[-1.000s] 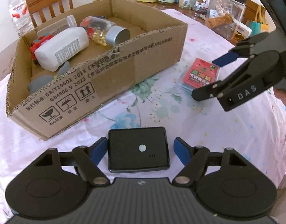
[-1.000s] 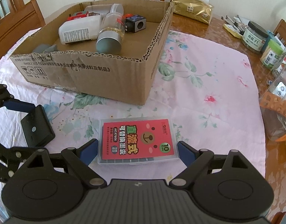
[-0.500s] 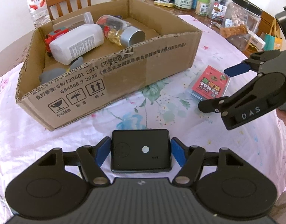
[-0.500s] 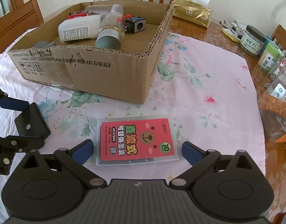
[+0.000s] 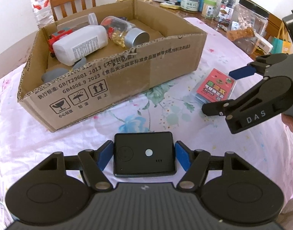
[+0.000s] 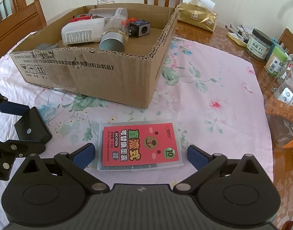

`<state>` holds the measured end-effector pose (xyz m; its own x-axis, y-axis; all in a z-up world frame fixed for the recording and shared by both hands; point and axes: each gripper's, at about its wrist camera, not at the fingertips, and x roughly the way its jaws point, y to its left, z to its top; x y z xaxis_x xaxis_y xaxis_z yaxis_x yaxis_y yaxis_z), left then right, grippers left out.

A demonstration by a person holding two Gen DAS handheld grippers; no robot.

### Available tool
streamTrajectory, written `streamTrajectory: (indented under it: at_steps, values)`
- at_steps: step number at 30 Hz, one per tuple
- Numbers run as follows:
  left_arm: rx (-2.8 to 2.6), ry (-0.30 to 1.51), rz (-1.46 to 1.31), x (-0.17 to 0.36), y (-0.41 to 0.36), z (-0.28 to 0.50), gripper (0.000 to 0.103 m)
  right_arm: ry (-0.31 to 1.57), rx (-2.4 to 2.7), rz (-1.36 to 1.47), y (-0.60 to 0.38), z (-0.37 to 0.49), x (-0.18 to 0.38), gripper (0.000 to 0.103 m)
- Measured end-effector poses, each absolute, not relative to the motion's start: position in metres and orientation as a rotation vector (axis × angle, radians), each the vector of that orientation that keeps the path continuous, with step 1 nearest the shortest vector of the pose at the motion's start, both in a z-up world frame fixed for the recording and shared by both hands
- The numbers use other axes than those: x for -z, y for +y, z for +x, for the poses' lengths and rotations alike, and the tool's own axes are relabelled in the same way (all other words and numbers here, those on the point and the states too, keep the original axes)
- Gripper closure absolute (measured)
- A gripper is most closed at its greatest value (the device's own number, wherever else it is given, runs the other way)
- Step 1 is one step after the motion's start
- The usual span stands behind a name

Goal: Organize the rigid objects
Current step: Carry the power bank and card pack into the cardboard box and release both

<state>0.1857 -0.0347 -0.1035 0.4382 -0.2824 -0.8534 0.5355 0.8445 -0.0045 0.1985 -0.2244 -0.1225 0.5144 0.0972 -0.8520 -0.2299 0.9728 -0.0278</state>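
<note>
Fingers: left gripper pinching black device | right gripper spread around red case | risk: thin case slips; cardboard box wall snag

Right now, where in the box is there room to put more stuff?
The box has bare floor on its right, between the black cube and the near wall. Its left is crowded: white bottle, jar, red toy and a grey thing lie packed together.
</note>
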Motion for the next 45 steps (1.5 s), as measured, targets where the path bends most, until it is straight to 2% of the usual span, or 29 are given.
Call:
streamTrajectory:
  at_steps: [20, 28, 45]
  values:
    - [0.441, 1.002, 0.23, 0.094, -0.035, 0.183, 0.034, 1.006, -0.201, -0.142, -0.222, 0.201, 0.122, 0.0]
    - [0.437, 0.994, 0.224, 0.086, -0.032, 0.183, 0.034, 1.016, -0.201, -0.144, -0.22, 0.204, 0.119, 0.01]
    - [0.458, 0.995, 0.243, 0.078, -0.031, 0.182, 0.034, 1.032, -0.211, -0.171, -0.22, 0.206, 0.116, 0.01]
